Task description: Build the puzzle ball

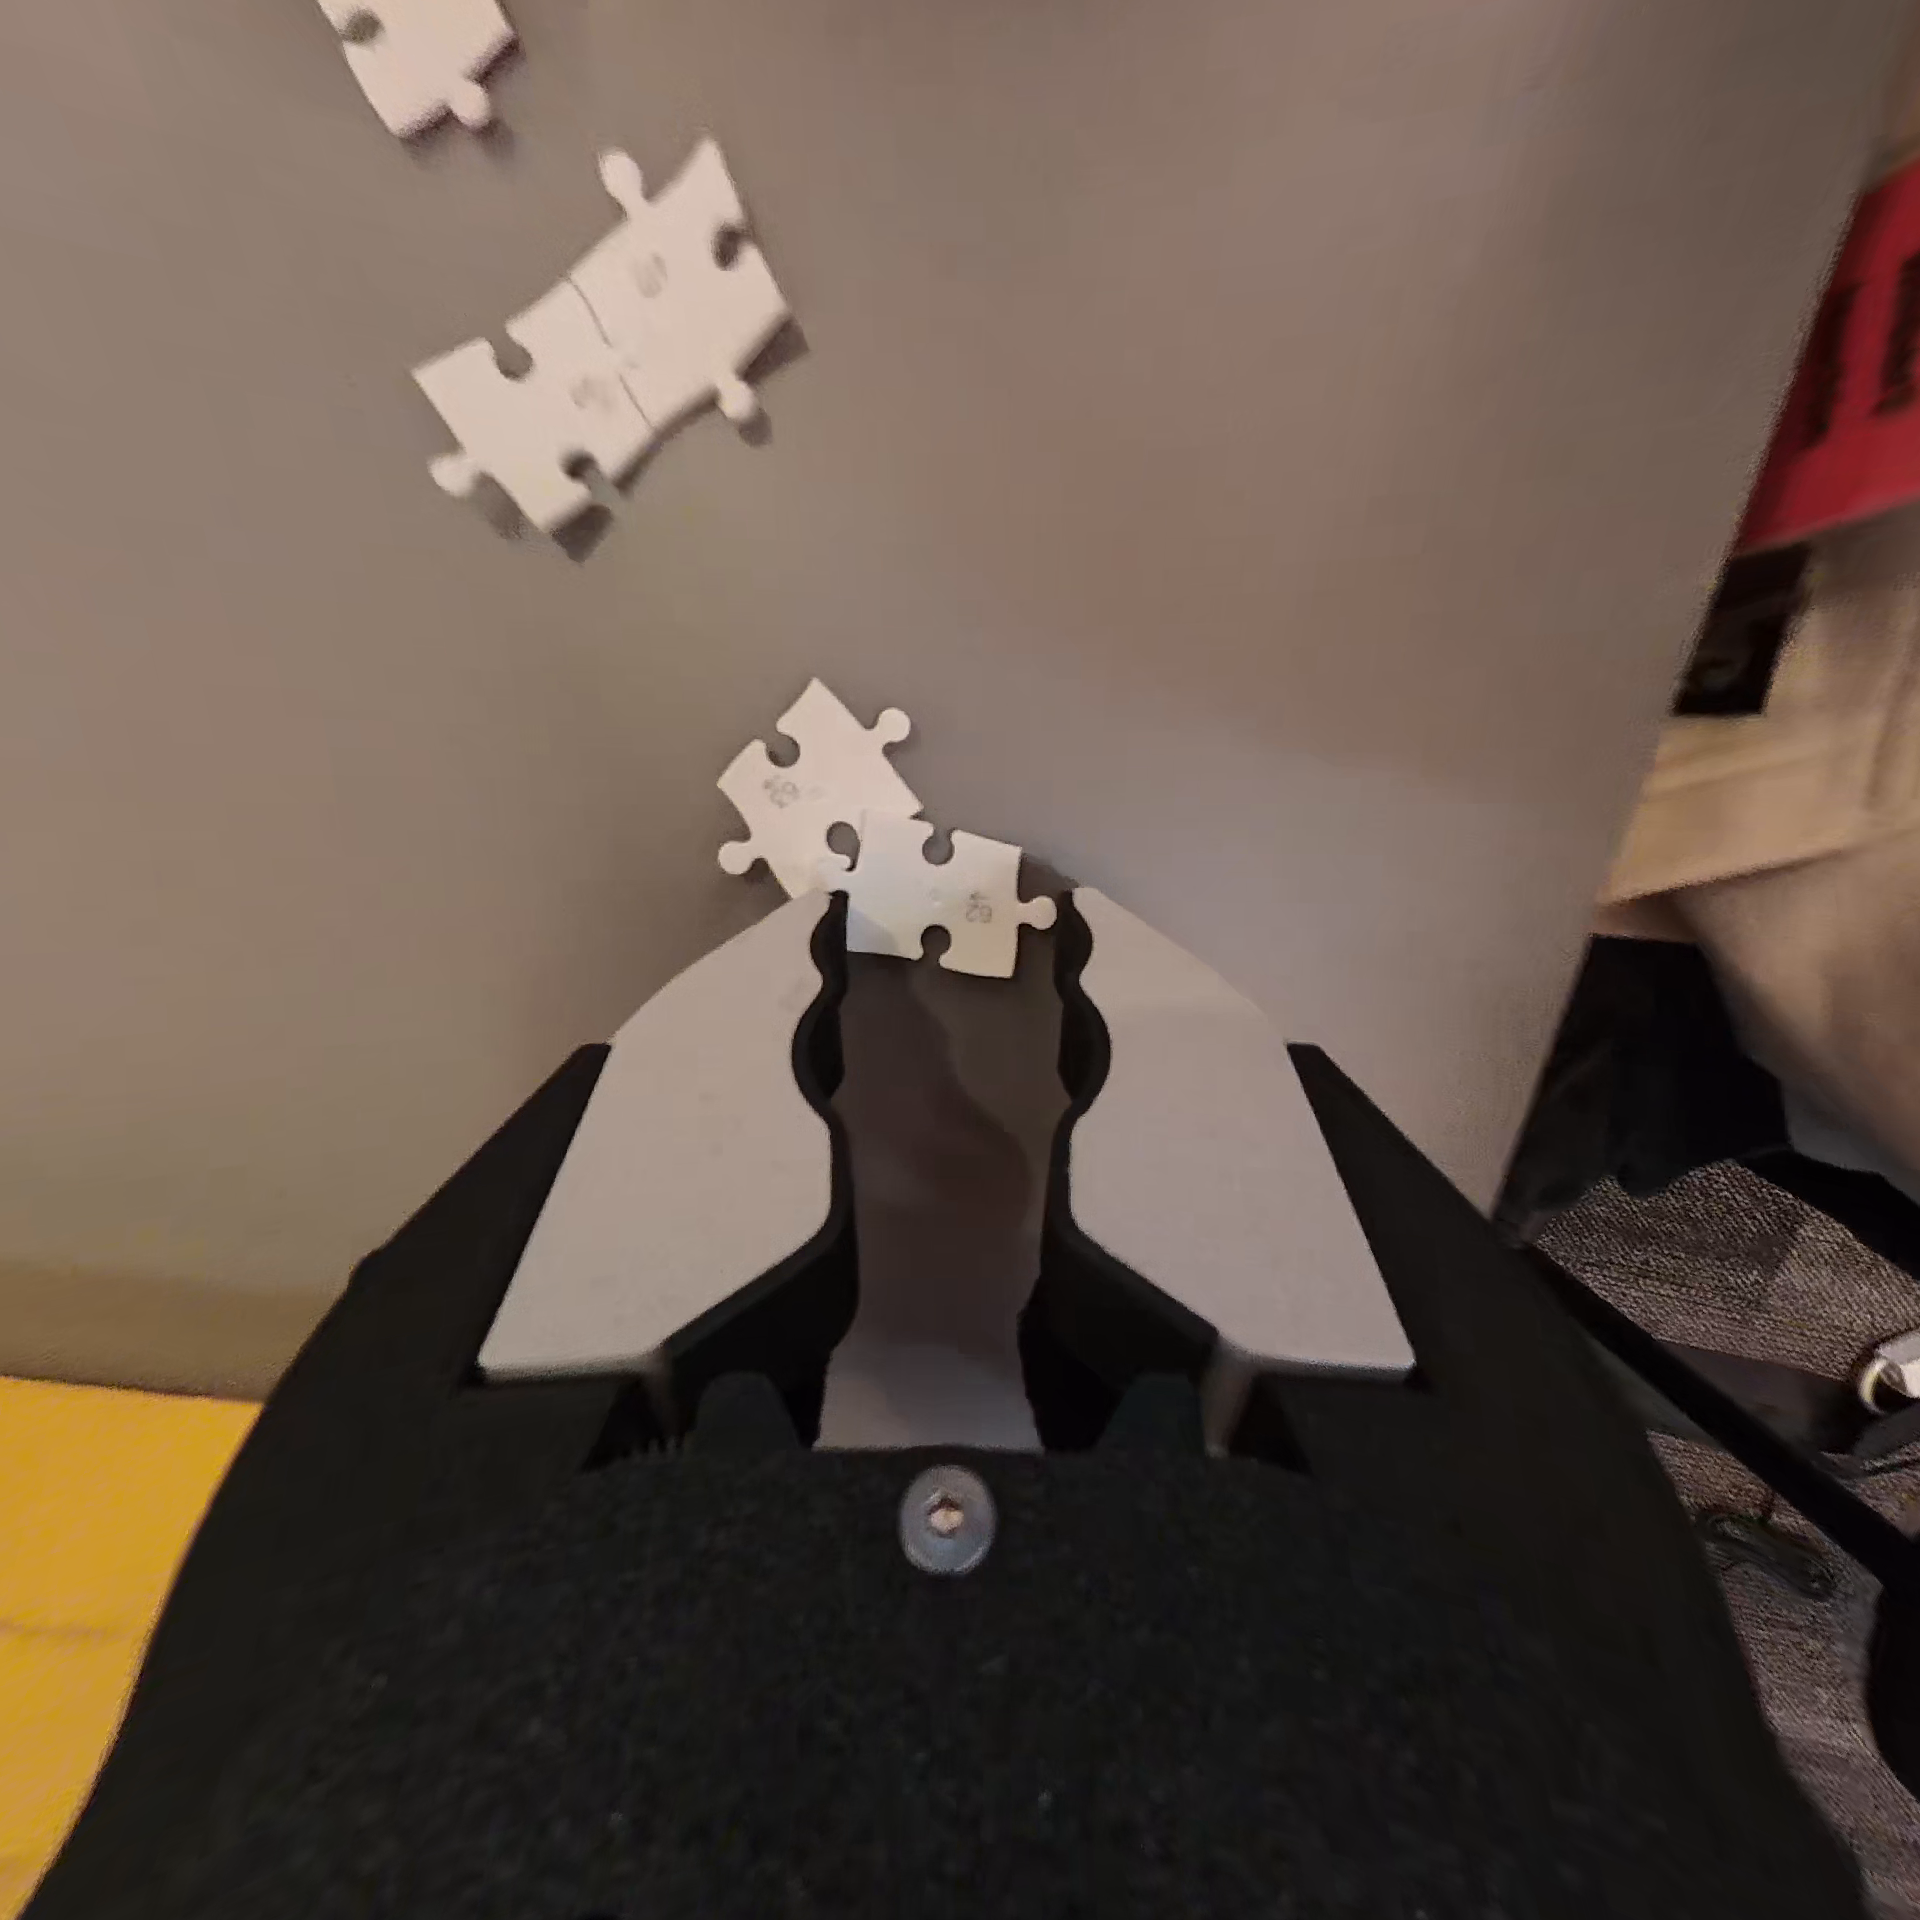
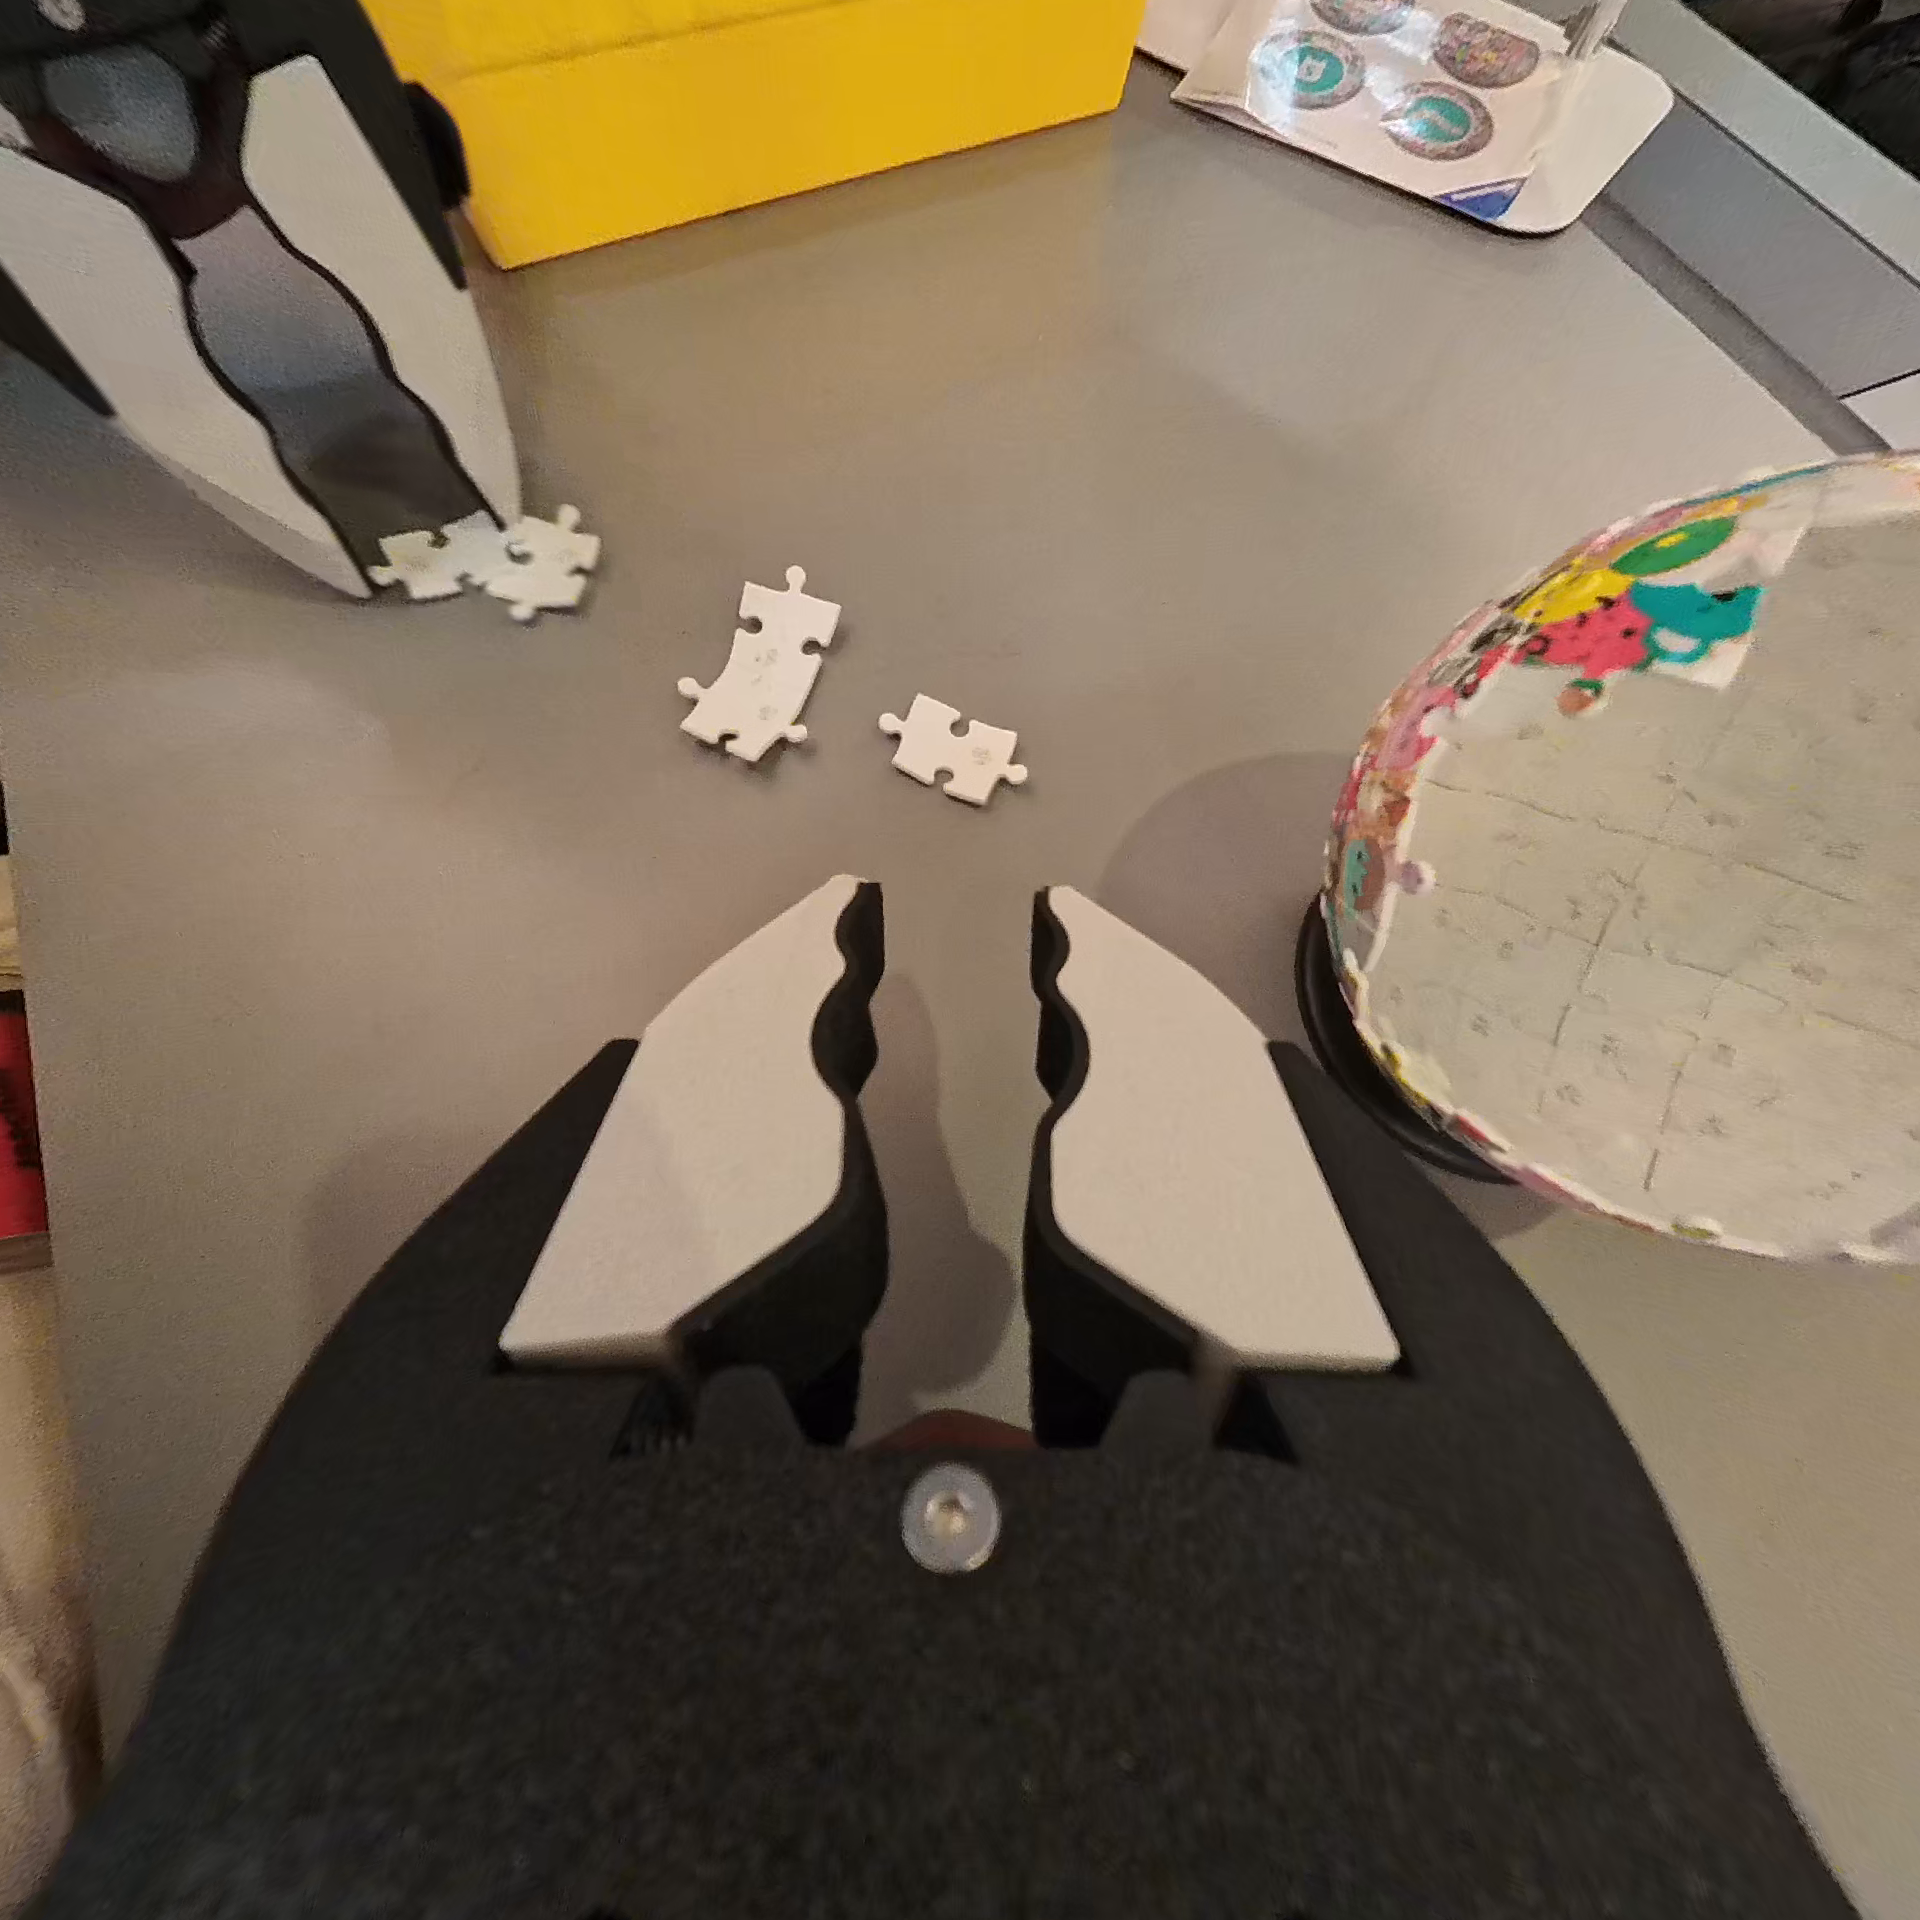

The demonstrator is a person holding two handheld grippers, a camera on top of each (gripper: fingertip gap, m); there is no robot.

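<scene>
My left gripper (image 1: 951, 920) is open and low over the grey table. A white puzzle piece (image 1: 940, 909) lies between its fingertips, overlapping a second white piece (image 1: 821, 779) just beyond. The left finger touches the near piece's edge. In the right wrist view the left gripper (image 2: 442, 530) stands at the far left over these two pieces (image 2: 545, 561). My right gripper (image 2: 956, 904) is open and empty above the table. A joined pair (image 2: 758, 675) and a single piece (image 2: 951, 748) lie ahead of it. The part-built colourful puzzle ball (image 2: 1610, 883) sits to its right on a black stand (image 2: 1340, 1029).
A yellow box (image 2: 779, 114) stands at the back of the table, with a printed leaflet (image 2: 1403, 94) at the back right. In the left wrist view the joined pair (image 1: 613, 353) and another piece (image 1: 416, 52) lie farther off. The table edge and a red item (image 1: 1849, 364) are on the right. The grippers' ends are close to 20 centimetres from one another. The part-built colourful puzzle ball (image 2: 1610, 883) is closer to my right gripper, around 15 centimetres from its tips; the left tips are 30 centimetres off.
</scene>
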